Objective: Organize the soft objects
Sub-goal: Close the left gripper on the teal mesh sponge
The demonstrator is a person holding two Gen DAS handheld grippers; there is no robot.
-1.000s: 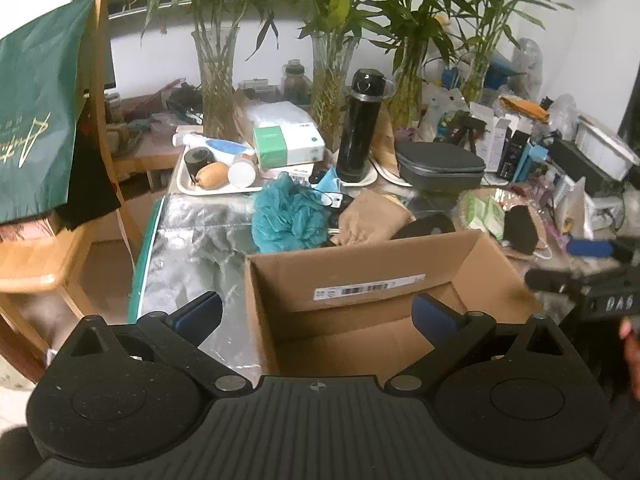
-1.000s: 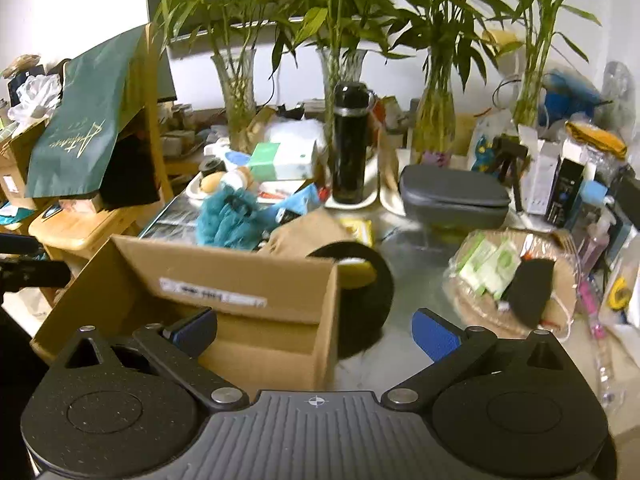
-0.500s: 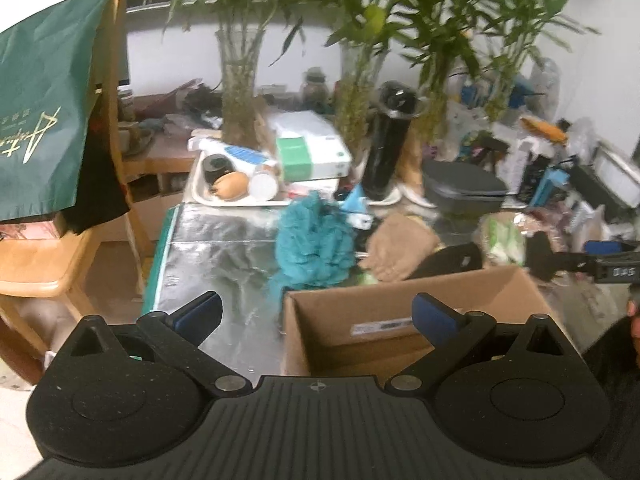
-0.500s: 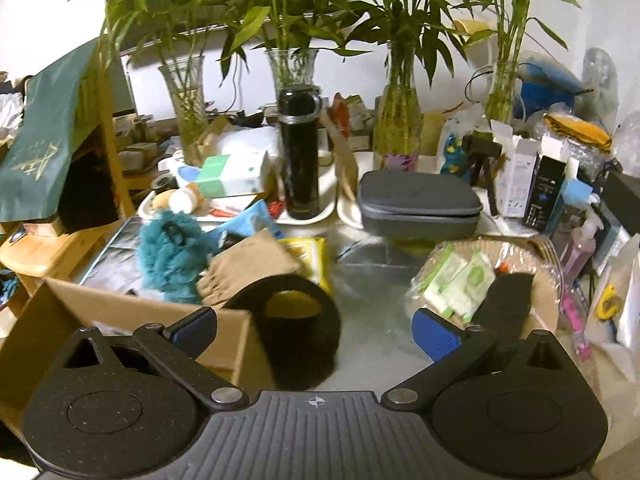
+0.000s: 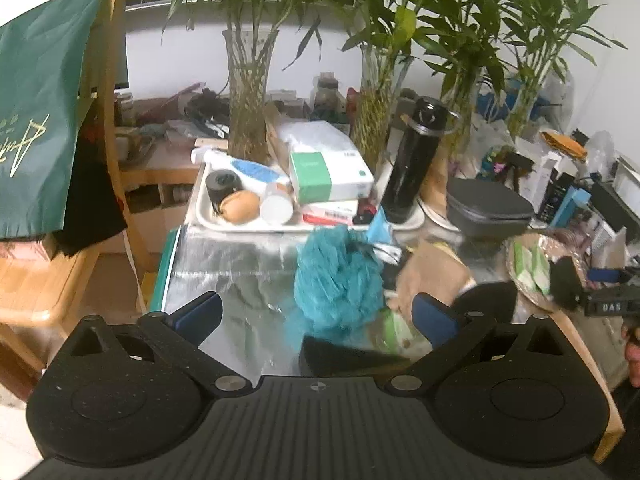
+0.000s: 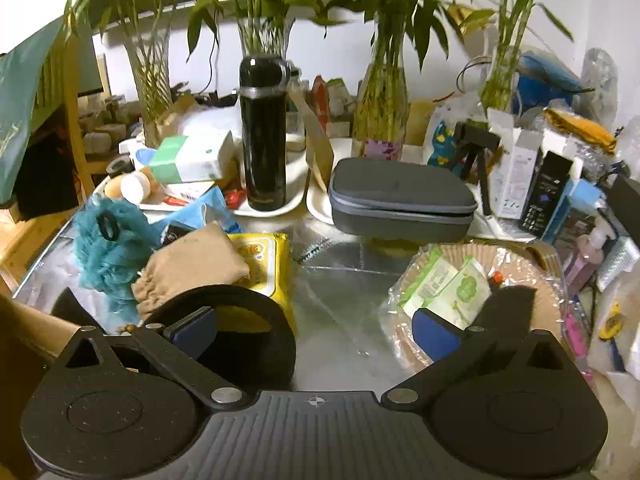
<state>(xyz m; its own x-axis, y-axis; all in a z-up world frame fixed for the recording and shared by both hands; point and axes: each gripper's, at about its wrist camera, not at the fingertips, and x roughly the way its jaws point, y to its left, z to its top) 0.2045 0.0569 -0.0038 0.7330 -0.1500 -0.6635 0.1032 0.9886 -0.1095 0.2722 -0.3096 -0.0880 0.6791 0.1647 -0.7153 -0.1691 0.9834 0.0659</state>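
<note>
My left gripper (image 5: 316,314) has its jaws wide and empty. The fluffy teal mesh bath sponge (image 5: 338,278) lies dead ahead. My right gripper (image 6: 316,328), likewise wide and empty, sits farther off.

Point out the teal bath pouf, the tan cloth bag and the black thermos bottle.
teal bath pouf (image 5: 338,276), left wrist view, on the middle of its ruffled mesh.
tan cloth bag (image 6: 196,268), right wrist view, on the middle of its folded fabric.
black thermos bottle (image 6: 262,144), right wrist view, on its body below the lid.
</note>
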